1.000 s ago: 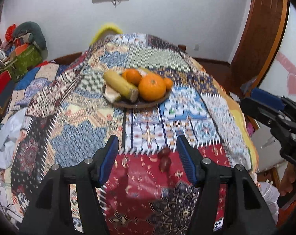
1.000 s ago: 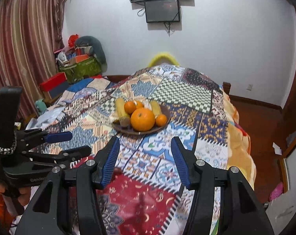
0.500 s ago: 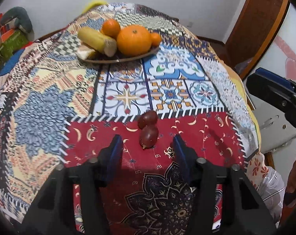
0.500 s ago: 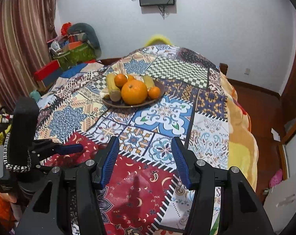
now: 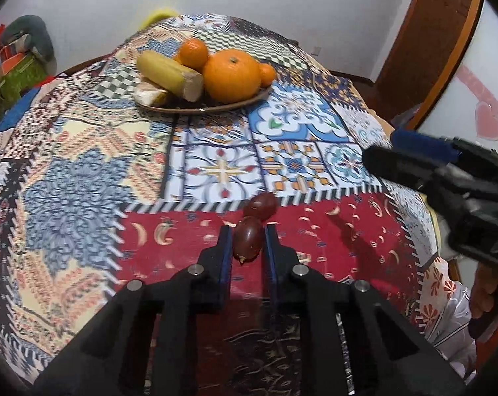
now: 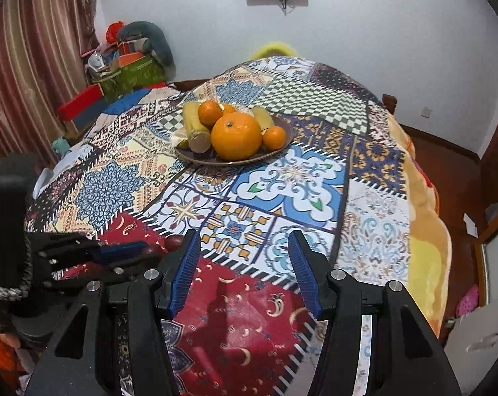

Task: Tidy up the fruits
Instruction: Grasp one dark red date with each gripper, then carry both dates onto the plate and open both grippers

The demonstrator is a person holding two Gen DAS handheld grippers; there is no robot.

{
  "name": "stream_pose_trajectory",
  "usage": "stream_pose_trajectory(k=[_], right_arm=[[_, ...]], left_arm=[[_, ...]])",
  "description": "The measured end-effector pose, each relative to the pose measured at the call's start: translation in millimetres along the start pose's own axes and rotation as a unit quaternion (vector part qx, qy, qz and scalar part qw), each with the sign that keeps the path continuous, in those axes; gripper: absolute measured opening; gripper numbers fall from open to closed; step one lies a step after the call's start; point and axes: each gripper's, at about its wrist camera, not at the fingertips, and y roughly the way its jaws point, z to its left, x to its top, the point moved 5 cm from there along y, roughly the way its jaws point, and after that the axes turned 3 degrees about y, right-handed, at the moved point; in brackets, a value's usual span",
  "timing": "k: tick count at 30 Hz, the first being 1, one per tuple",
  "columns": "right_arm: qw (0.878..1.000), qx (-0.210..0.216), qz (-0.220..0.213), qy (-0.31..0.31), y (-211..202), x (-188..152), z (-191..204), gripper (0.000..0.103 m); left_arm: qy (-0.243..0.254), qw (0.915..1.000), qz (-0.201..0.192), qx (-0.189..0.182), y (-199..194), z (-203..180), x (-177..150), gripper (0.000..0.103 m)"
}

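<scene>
Left gripper (image 5: 248,241) clamped on near dark-red oval fruit (image 5: 247,240) lying on patchwork tablecloth (image 5: 83,198); second dark-red fruit (image 5: 259,205) touching it may roll when lifted; hard squeeze could bruise; right gripper (image 6: 244,270) open, empty.

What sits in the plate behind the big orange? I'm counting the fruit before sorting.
Behind the big orange on the plate: a small orange, part of another, and a yellowish piece. A third small orange sits beside it. Anything lower behind is covered.

Left claw (image 5: 248,242) clamped, pitched steeply downward; right claw (image 6: 244,272) parted, empty, also pitched down.
</scene>
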Motion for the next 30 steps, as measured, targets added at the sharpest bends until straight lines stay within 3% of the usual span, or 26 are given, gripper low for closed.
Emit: stream_pose_trajectory(k=[9,20,24,30], right_arm=[[0.999,0.029,0.038,-0.015,34,-8,24,0.051],[0.996,0.061,0.064,-0.028,59,-13,48,0.051],[0.995,0.069,0.069,-0.038,62,-15,52,0.031],[0.994,0.079,0.064,-0.036,60,-14,50,0.027]], left_arm=[[-0.034,0.9980,-0.018,0.050,-21,53,-3,0.019],[-0.048,0.9975,-0.006,0.052,-9,67,-9,0.019],[-0.044,0.9978,-0.005,0.049,-7,63,-7,0.019],[-0.039,0.9981,-0.010,0.047,-8,60,1,0.019]])
